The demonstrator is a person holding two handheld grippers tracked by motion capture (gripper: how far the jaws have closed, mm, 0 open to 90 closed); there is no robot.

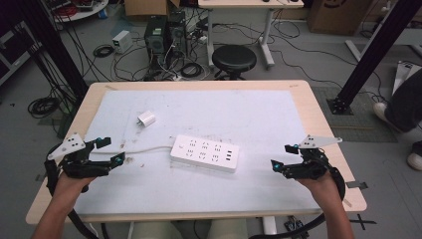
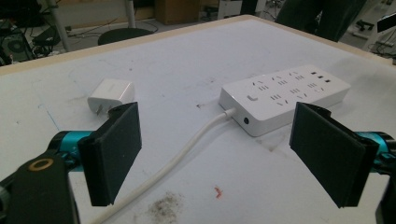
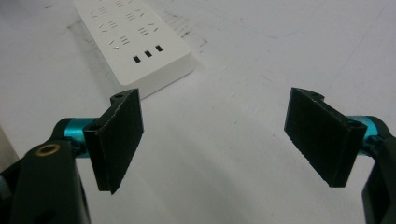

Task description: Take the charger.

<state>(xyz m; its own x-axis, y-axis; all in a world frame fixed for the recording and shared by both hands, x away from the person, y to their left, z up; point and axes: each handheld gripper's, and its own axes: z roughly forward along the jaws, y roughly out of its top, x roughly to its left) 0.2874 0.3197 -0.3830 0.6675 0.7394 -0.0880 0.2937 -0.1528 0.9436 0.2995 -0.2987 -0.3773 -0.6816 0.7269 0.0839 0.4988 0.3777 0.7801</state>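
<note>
A white power strip [image 1: 205,153] lies flat near the middle of the table, its white cable [image 1: 144,149] running off to the left. A small white plug adapter [image 1: 146,118] sits behind it to the left. My left gripper [image 1: 110,151] hovers at the table's left edge, open and holding nothing, pointing toward the strip [image 2: 285,98] and the adapter [image 2: 111,94]. My right gripper [image 1: 282,157] is open and holding nothing at the right, its jaws wide apart, with the strip's USB end [image 3: 140,42] ahead of its left jaw.
A pale mat [image 1: 259,114] covers the wooden table [image 1: 323,129]. Dark smudges mark the mat near the cable [image 2: 163,205]. Behind the table stand a black stool [image 1: 234,59], computer towers [image 1: 164,35] and tangled cables on the floor. A person's legs [image 1: 405,107] show at far right.
</note>
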